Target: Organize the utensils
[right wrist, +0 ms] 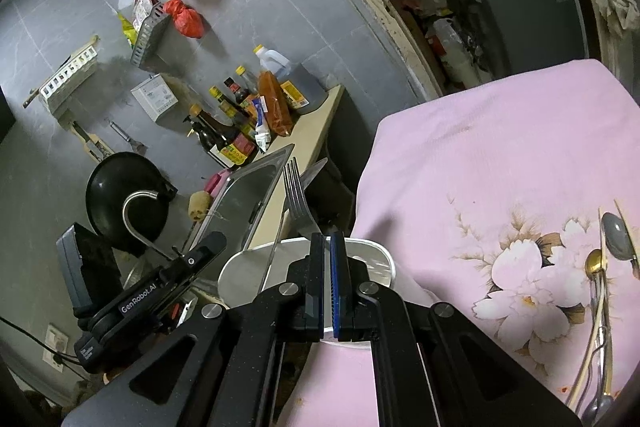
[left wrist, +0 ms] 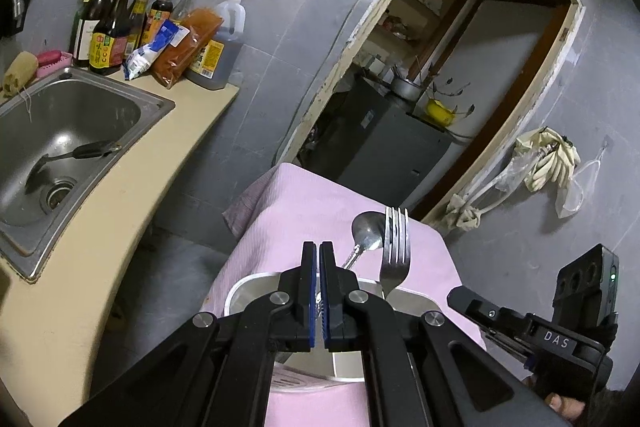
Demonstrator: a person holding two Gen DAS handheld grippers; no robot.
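Low in the left wrist view, the left gripper (left wrist: 319,247) has its blue pads pressed together with nothing between them, hovering over the white utensil holder (left wrist: 240,293) on the pink cloth (left wrist: 296,203). Just past it, a fork (left wrist: 395,247) and a spoon (left wrist: 366,227) stand upright in the holder. Likewise the right gripper (right wrist: 327,241) is closed and empty at bottom centre of its view. Loose utensils (right wrist: 600,267) lie on the cloth at the right edge. A sink (left wrist: 72,115) sits in the bench at far left.

Fork (left wrist: 395,251) and spoon (left wrist: 366,229) standing in holder (left wrist: 256,287) on cloth-covered table (left wrist: 296,203), sink (left wrist: 60,131) at left
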